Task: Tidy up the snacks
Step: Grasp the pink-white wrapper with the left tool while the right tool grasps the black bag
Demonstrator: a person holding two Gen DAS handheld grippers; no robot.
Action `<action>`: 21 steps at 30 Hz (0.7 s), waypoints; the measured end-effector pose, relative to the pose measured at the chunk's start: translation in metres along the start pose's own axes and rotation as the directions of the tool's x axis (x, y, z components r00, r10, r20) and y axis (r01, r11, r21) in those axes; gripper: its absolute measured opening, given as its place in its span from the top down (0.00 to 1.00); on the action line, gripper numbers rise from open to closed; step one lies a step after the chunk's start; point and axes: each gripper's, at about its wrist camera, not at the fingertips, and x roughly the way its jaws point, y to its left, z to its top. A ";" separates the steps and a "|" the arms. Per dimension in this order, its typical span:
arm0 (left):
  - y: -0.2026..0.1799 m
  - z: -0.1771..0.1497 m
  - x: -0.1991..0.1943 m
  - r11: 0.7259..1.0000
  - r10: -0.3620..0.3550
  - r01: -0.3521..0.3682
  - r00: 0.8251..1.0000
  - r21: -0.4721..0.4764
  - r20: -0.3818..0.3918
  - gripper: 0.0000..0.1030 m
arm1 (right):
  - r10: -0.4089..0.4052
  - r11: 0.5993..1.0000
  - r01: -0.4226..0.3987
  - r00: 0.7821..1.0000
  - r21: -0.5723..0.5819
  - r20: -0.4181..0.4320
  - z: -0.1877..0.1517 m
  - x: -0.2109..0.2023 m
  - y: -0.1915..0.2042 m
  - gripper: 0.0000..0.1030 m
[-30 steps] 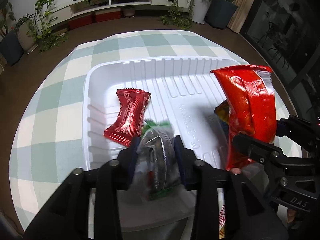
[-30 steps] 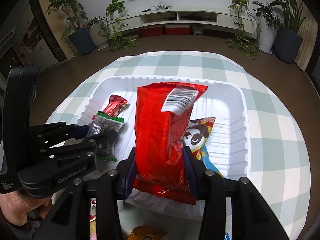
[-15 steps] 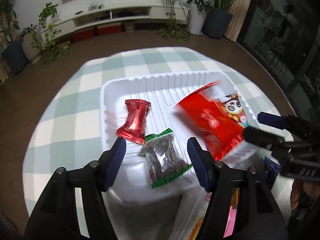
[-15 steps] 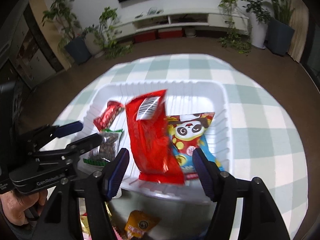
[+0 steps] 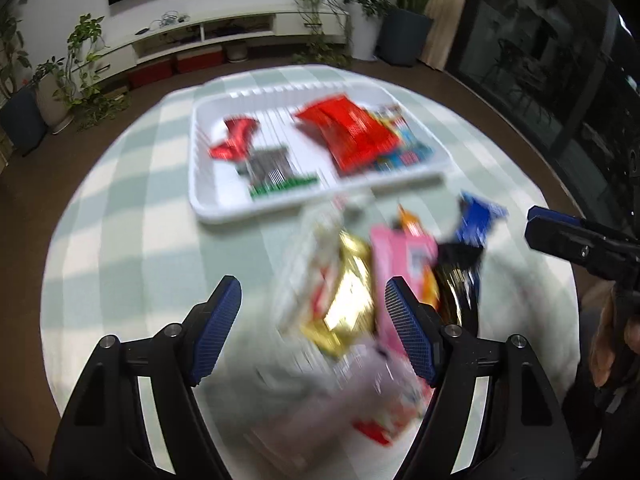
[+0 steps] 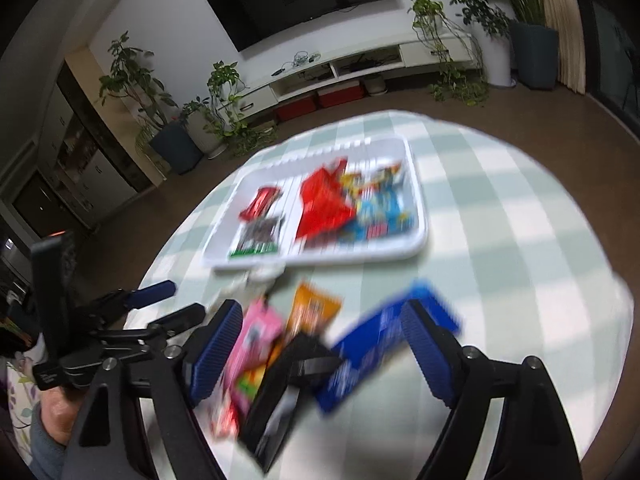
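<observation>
With both the left gripper (image 5: pixel 313 325) and the right gripper (image 6: pixel 322 348) spread wide and empty, the loose snack packets (image 5: pixel 352 300) (light, crinkly, slippery) heaped near the table's (image 5: pixel 132 216) front edge are best pinched by a flat sealed end and carried to the tray (image 5: pixel 224 214).

I see a white tray (image 5: pixel 224 216) on my checked table, and four snacks lie flat inside it: a small red pack (image 5: pixel 234 142) and a dark pack with a green edge (image 5: pixel 272 172) on the left, a big red bag (image 5: pixel 348 136) in the middle, and a blue cartoon bag (image 6: pixel 380 208) partly under it on the right. Closer to me, outside the tray, more snacks sit in a loose heap: a gold pack (image 5: pixel 344 300), a pink pack (image 6: pixel 256 336), an orange pack (image 6: pixel 314 312), a black pack (image 6: pixel 280 392) and a blue pack (image 6: pixel 384 340). They all look blurry, so I cannot read them.
</observation>
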 end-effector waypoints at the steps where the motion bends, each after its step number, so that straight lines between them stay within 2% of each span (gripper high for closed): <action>1: -0.006 -0.010 -0.002 1.000 0.004 -0.003 1.000 0.005 -0.003 0.29 | 0.002 1.000 -0.002 1.000 0.011 -0.003 -0.014 -0.002 0.001 0.19; 4: -0.015 -0.028 -0.002 1.000 0.013 -0.013 1.000 0.004 -0.002 0.29 | 0.016 0.999 -0.015 1.000 0.036 -0.021 -0.042 -0.001 0.003 0.19; 7: -0.017 -0.043 -0.003 0.999 0.052 -0.052 0.999 -0.002 0.003 0.29 | 0.025 0.999 -0.024 0.999 0.042 -0.046 -0.059 0.003 0.006 0.19; 11: -0.003 -0.057 -0.009 0.997 0.062 -0.062 0.998 -0.036 0.001 0.29 | -0.035 0.999 0.035 0.998 0.014 -0.053 -0.067 0.008 0.007 0.19; 15: 0.013 -0.068 -0.014 0.994 0.077 -0.077 0.997 -0.073 -0.007 0.29 | -0.058 0.998 0.060 0.997 0.037 -0.043 -0.063 0.007 -0.002 0.19; 18: 0.028 -0.073 -0.015 0.987 0.107 -0.106 0.994 -0.120 0.003 0.29 | -0.136 0.991 0.136 0.990 -0.007 -0.041 -0.060 0.011 -0.004 0.19; 21: 0.051 -0.069 -0.012 0.974 0.153 -0.153 0.988 -0.165 -0.012 0.29 | -0.238 0.971 0.239 0.970 -0.001 -0.050 -0.050 0.018 -0.022 0.19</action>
